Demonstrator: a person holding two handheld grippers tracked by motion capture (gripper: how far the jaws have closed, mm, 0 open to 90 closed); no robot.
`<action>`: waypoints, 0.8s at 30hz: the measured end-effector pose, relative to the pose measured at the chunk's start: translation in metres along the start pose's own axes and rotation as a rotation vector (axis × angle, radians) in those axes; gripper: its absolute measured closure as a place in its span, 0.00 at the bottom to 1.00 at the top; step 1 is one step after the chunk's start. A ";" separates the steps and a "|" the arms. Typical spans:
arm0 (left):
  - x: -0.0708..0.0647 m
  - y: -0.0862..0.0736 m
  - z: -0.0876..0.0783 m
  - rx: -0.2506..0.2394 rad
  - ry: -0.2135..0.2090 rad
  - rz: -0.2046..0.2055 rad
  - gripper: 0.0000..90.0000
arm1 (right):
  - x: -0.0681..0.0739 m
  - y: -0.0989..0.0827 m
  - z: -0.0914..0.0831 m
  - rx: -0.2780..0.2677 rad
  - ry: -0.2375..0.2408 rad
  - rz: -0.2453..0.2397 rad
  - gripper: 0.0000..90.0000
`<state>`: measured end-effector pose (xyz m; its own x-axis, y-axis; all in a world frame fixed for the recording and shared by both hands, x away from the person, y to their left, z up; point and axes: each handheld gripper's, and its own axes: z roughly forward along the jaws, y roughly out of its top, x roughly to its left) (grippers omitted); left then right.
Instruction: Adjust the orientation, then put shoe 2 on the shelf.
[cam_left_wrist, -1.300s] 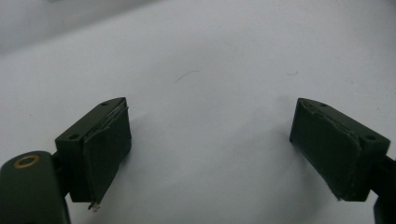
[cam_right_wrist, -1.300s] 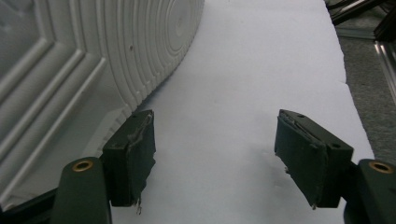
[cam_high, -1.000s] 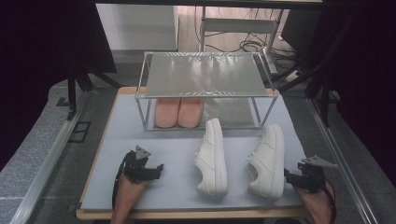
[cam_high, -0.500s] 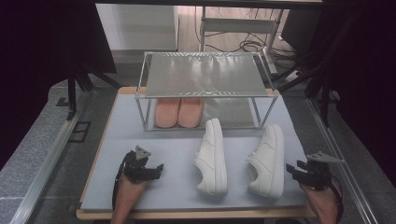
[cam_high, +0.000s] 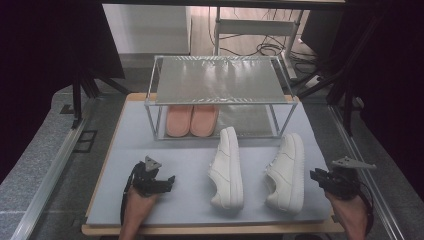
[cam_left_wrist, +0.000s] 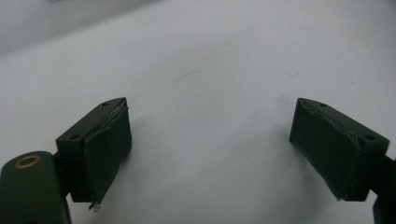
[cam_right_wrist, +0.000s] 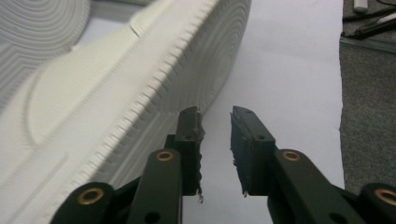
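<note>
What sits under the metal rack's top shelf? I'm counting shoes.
Under the grey metal rack's top shelf sits one pair of pink slippers, toes forward. Their heels are hidden beneath the shelf.

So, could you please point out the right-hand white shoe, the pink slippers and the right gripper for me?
right-hand white shoe (cam_high: 287, 172), high view, on its sole, which faces up.
pink slippers (cam_high: 191, 120), high view, where the pair meets, under the rack.
right gripper (cam_right_wrist: 215, 135), right gripper view, midway between its fingertips.
</note>
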<state>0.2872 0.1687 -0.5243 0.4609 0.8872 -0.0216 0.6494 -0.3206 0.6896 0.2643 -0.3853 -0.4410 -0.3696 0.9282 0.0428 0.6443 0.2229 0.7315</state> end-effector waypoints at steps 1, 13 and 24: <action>0.000 0.000 0.000 0.000 0.000 0.000 0.14 | 0.001 0.002 -0.001 0.001 0.004 0.002 0.83; 0.000 0.000 0.000 -0.001 0.002 0.001 0.14 | 0.014 0.024 -0.003 0.001 0.062 -0.045 0.91; 0.000 0.000 0.000 -0.002 0.002 0.002 0.14 | 0.022 0.031 0.004 0.003 0.090 -0.063 0.99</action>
<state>0.2869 0.1685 -0.5244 0.4608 0.8873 -0.0185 0.6473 -0.3218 0.6910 0.2792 -0.3570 -0.4204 -0.4683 0.8817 0.0581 0.6198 0.2809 0.7328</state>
